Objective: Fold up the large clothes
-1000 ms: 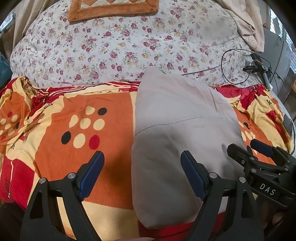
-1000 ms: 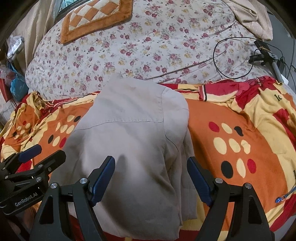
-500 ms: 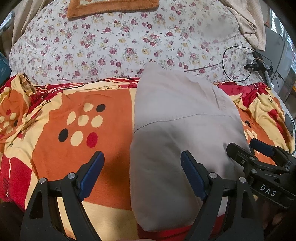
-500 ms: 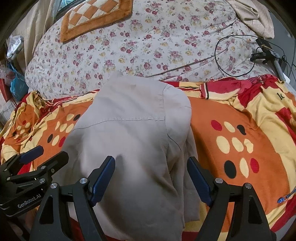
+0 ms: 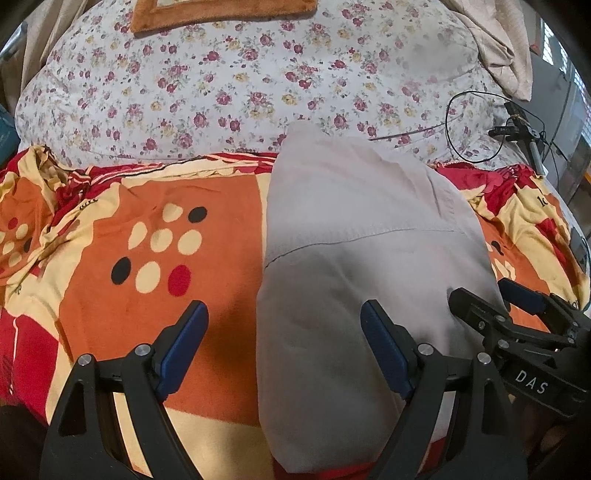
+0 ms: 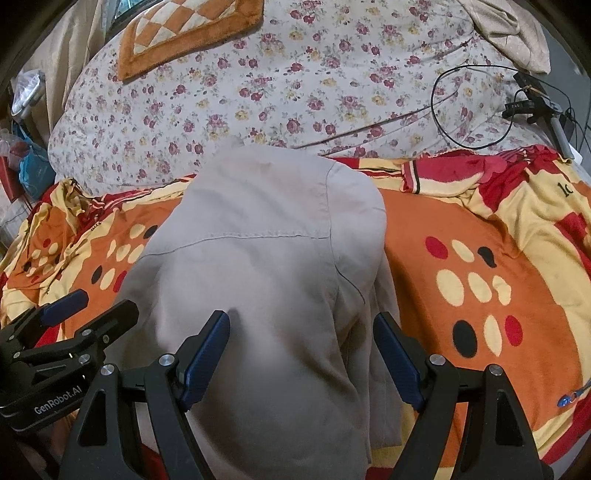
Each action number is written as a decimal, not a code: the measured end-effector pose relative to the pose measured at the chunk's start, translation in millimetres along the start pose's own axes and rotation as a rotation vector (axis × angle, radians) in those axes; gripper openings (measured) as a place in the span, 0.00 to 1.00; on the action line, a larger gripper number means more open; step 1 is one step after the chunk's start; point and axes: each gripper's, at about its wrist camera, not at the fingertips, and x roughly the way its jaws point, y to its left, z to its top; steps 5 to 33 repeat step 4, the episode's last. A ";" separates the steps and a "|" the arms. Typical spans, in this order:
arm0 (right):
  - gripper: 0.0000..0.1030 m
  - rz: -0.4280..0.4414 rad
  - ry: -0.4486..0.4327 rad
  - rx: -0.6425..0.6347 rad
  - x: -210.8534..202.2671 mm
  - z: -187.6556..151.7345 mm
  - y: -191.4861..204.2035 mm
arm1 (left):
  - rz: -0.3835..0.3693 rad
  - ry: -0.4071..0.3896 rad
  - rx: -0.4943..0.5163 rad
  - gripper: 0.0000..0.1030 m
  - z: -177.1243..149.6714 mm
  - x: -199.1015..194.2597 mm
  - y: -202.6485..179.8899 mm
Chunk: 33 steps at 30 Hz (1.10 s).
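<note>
Nearest in the left wrist view, the left gripper is hovering with its blue-padded jaws spread wide and nothing between them; one pad is hanging over the orange, red and cream spotted fleece blanket, the other over the folded beige cotton garment, though contact cannot be judged. This view is catching the garment's clean left fold edge, which the other camera hides. The right wrist view is instead showing stacked layers along the garment's right side, plus an orange-and-cream checkered plush mat lying far back.

The right gripper is likewise holding its jaws wide apart, gripping nothing, over the garment's near end. Each camera is glimpsing the other tool at its edge: the body reading "DAS" sits at the left view's right margin, "GenRobot.AI" at the right view's left margin.

Beyond the garment, a white floral quilt is spreading, with a looped black cable resting on it.
</note>
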 end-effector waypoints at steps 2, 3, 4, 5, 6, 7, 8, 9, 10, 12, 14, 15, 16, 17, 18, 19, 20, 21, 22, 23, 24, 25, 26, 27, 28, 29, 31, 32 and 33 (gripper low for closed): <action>0.79 0.008 0.002 0.001 0.4 1.1 -0.9 | -0.017 -0.005 -0.016 0.82 2.7 -0.2 6.4; 0.79 0.019 0.000 0.002 -0.3 3.2 -3.2 | -0.020 -0.008 -0.028 0.82 4.8 -0.4 11.4; 0.79 0.027 -0.004 0.006 -1.7 6.5 -7.3 | -0.018 -0.010 -0.039 0.82 7.9 -0.2 18.0; 0.79 0.027 -0.004 0.006 -1.7 6.5 -7.3 | -0.018 -0.010 -0.039 0.82 7.9 -0.2 18.0; 0.79 0.027 -0.004 0.006 -1.7 6.5 -7.3 | -0.018 -0.010 -0.039 0.82 7.9 -0.2 18.0; 0.79 0.027 -0.004 0.006 -1.7 6.5 -7.3 | -0.018 -0.010 -0.039 0.82 7.9 -0.2 18.0; 0.79 0.027 -0.004 0.006 -1.7 6.5 -7.3 | -0.018 -0.010 -0.039 0.82 7.9 -0.2 18.0; 0.79 0.027 -0.004 0.006 -1.7 6.5 -7.3 | -0.018 -0.010 -0.039 0.82 7.9 -0.2 18.0; 0.79 0.027 -0.004 0.006 -1.7 6.5 -7.3 | -0.018 -0.010 -0.039 0.82 7.9 -0.2 18.0; 0.79 0.027 -0.004 0.006 -1.7 6.5 -7.3 | -0.018 -0.010 -0.039 0.82 7.9 -0.2 18.0; 0.79 0.027 -0.004 0.006 -1.7 6.5 -7.3 | -0.018 -0.010 -0.039 0.82 7.9 -0.2 18.0; 0.79 0.027 -0.004 0.006 -1.7 6.5 -7.3 | -0.018 -0.010 -0.039 0.82 7.9 -0.2 18.0; 0.79 0.027 -0.004 0.006 -1.7 6.5 -7.3 | -0.018 -0.010 -0.039 0.82 7.9 -0.2 18.0; 0.79 0.027 -0.004 0.006 -1.7 6.5 -7.3 | -0.018 -0.010 -0.039 0.82 7.9 -0.2 18.0; 0.79 0.027 -0.004 0.006 -1.7 6.5 -7.3 | -0.018 -0.010 -0.039 0.82 7.9 -0.2 18.0; 0.79 0.027 -0.004 0.006 -1.7 6.5 -7.3 | -0.018 -0.010 -0.039 0.82 7.9 -0.2 18.0; 0.79 0.027 -0.004 0.006 -1.7 6.5 -7.3 | -0.018 -0.010 -0.039 0.82 7.9 -0.2 18.0; 0.79 0.027 -0.004 0.006 -1.7 6.5 -7.3 | -0.018 -0.010 -0.039 0.82 7.9 -0.2 18.0; 0.79 0.027 -0.004 0.006 -1.7 6.5 -7.3 | -0.018 -0.010 -0.039 0.82 7.9 -0.2 18.0; 0.79 0.027 -0.004 0.006 -1.7 6.5 -7.3 | -0.018 -0.010 -0.039 0.82 7.9 -0.2 18.0; 0.79 0.027 -0.004 0.006 -1.7 6.5 -7.3 | -0.018 -0.010 -0.039 0.82 7.9 -0.2 18.0; 0.79 0.027 -0.004 0.006 -1.7 6.5 -7.3 | -0.018 -0.010 -0.039 0.82 7.9 -0.2 18.0; 0.79 0.027 -0.004 0.006 -1.7 6.5 -7.3 | -0.018 -0.010 -0.039 0.82 7.9 -0.2 18.0; 0.79 0.027 -0.004 0.006 -1.7 6.5 -7.3 | -0.018 -0.010 -0.039 0.82 7.9 -0.2 18.0; 0.79 0.027 -0.004 0.006 -1.7 6.5 -7.3 | -0.018 -0.010 -0.039 0.82 7.9 -0.2 18.0; 0.79 0.027 -0.004 0.006 -1.7 6.5 -7.3 | -0.018 -0.010 -0.039 0.82 7.9 -0.2 18.0; 0.79 0.027 -0.004 0.006 -1.7 6.5 -7.3 | -0.018 -0.010 -0.039 0.82 7.9 -0.2 18.0; 0.79 0.027 -0.004 0.006 -1.7 6.5 -7.3 | -0.018 -0.010 -0.039 0.82 7.9 -0.2 18.0; 0.79 0.027 -0.004 0.006 -1.7 6.5 -7.3 | -0.018 -0.010 -0.039 0.82 7.9 -0.2 18.0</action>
